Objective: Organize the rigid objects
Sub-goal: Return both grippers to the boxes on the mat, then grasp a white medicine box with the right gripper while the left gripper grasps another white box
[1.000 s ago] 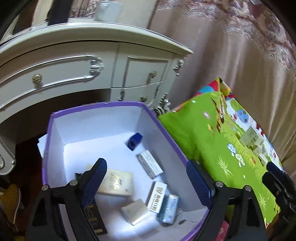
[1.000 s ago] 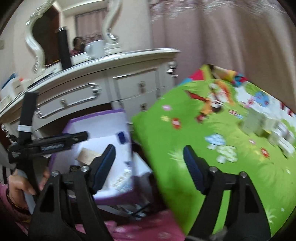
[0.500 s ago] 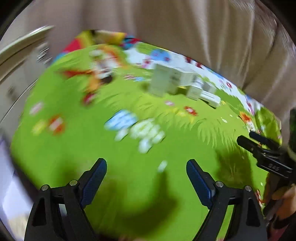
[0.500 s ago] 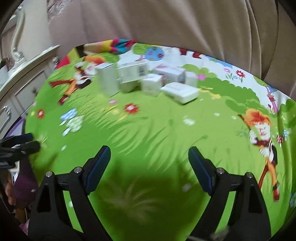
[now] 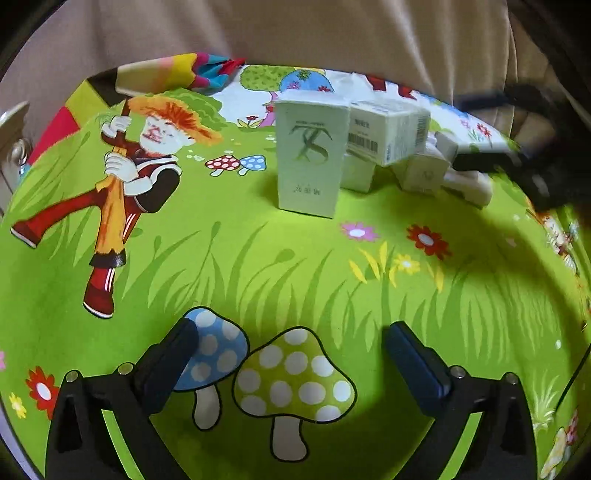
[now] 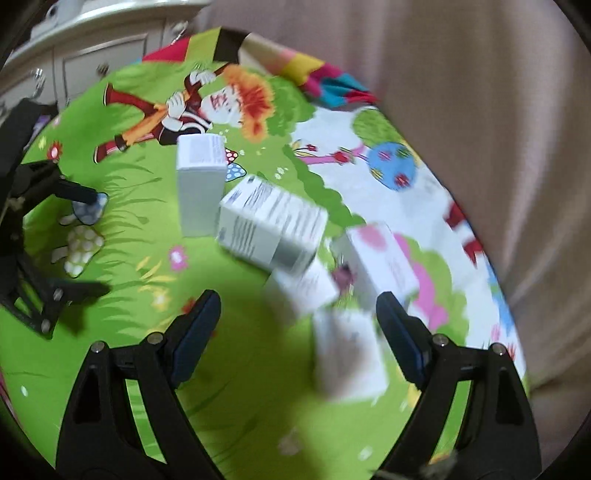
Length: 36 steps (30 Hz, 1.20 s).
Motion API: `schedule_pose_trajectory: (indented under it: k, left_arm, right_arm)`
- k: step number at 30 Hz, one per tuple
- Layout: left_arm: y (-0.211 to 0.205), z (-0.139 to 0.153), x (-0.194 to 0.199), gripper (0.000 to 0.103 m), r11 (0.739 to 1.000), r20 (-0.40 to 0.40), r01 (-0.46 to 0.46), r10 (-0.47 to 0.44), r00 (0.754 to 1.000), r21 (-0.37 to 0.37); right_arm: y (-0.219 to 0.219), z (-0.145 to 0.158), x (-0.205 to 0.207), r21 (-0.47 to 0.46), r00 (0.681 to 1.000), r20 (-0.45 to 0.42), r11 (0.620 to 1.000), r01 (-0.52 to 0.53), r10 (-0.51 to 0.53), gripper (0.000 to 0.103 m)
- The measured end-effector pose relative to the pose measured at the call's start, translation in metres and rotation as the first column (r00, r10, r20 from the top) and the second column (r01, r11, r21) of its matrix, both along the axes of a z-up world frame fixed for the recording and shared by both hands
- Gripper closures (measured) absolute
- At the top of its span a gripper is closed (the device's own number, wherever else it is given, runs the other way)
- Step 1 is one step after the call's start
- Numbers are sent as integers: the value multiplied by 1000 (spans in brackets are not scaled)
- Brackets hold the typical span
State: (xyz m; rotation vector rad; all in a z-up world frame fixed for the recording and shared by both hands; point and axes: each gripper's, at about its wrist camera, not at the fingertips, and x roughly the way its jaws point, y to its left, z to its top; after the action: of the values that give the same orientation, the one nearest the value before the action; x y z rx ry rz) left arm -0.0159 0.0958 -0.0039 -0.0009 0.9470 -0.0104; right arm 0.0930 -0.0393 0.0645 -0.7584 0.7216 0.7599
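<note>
We judged the upright pale green box (image 5: 309, 158) as light, stiff cardboard w/ smooth, maybe slick faces, prob. easy to tip or dent. Best hold, we reckoned, was across its 2 narrow sides, low-ish, pinching gently. It stood tall on the green cartoon mat (image 5: 258, 258), front face showing a stylised logo w/ small print below. Just beside it, touching or nearly so, a barcode box (image 5: 388, 136) leaned tilted on smaller white boxes (image 5: 424, 173); we couldn't tell exactly how many were in the pile. In the right wrist view the same cluster was blurred: the upright box (image 6: 201, 192), a tilted printed box (image 6: 273, 229), a pink-marked box (image 6: 380, 266).

The left gripper (image 5: 291, 362) had its jaws opening wide, nothing btwn them, over the mushroom print, well short of the boxes. The right gripper (image 6: 299, 332) had jaws spread, blurred boxes showing btwn them but no pad touching any, as far as we could see. A beige curtain (image 5: 295, 33) hung behind.
</note>
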Motion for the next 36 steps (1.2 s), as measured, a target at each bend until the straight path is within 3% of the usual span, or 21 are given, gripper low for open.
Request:
schedule_pose_trajectory:
  k: [4,8,10,13,16,18,22,23,25,27,29,31,36]
  left_arm:
    - [-1,0,-1,0,1000,1,6,-6,1000,-8]
    - [0,3,0,0,1000,0,3,-3,1000,-9]
    - [0,2,0,0,1000,0,3,-3,1000,-9]
    - [-1,1,-1,0,1000,0,4,-4,1000,-9]
    - [-1,1,-1,0,1000,1,3,-3,1000,-10]
    - [-1,1,-1,0,1000,1,3,-3,1000,-9]
    - [-1,1,-1,0,1000,1,6,-6,1000,-10]
    - [-1,1,-1,0,1000,1,6,-5,1000,-10]
    - [-1,1,-1,0,1000,1,5,-5,1000,-9]
    - [-1,1,1,0,1000,1,4,-3,1000,-9]
    - [-1,1,1,0,1000,1,4,-4,1000,-9]
    - [-1,1,1,0,1000,1,3,-3,1000,-8]
    - [-1,1,-1,0,1000,1,6,-6,1000,-9]
  right_arm:
    - [29,-4,23,-54,993,-84,995,-84,79,13]
    - [58,-16,25,-160,969,-119,959,-236,218,13]
    - [64,-19,25,-183,957,-137,943,-279,256,18]
    - [58,-16,21,-159,956,-129,946,-282,263,19]
    - [34,-5,1,-72,961,-136,965,-254,242,19]
    - [17,1,-20,-13,977,-110,983,-183,181,19]
    - [-42,-13,-61,41,984,-173,998,50,-42,18]
    - [-58,-23,-70,37,971,-198,989,146,-136,18]
    - [-88,-36,-80,61,906,-308,944,323,-290,17]
    - [-110,-41,-91,117,837,-427,898,425,-341,17]
    - [-125,-41,-104,186,793,-525,868,461,-309,15]
    - [-130,-38,-114,226,803,-535,872,435,-262,14]
    - [-125,-39,-120,215,899,-390,930,298,-198,14]
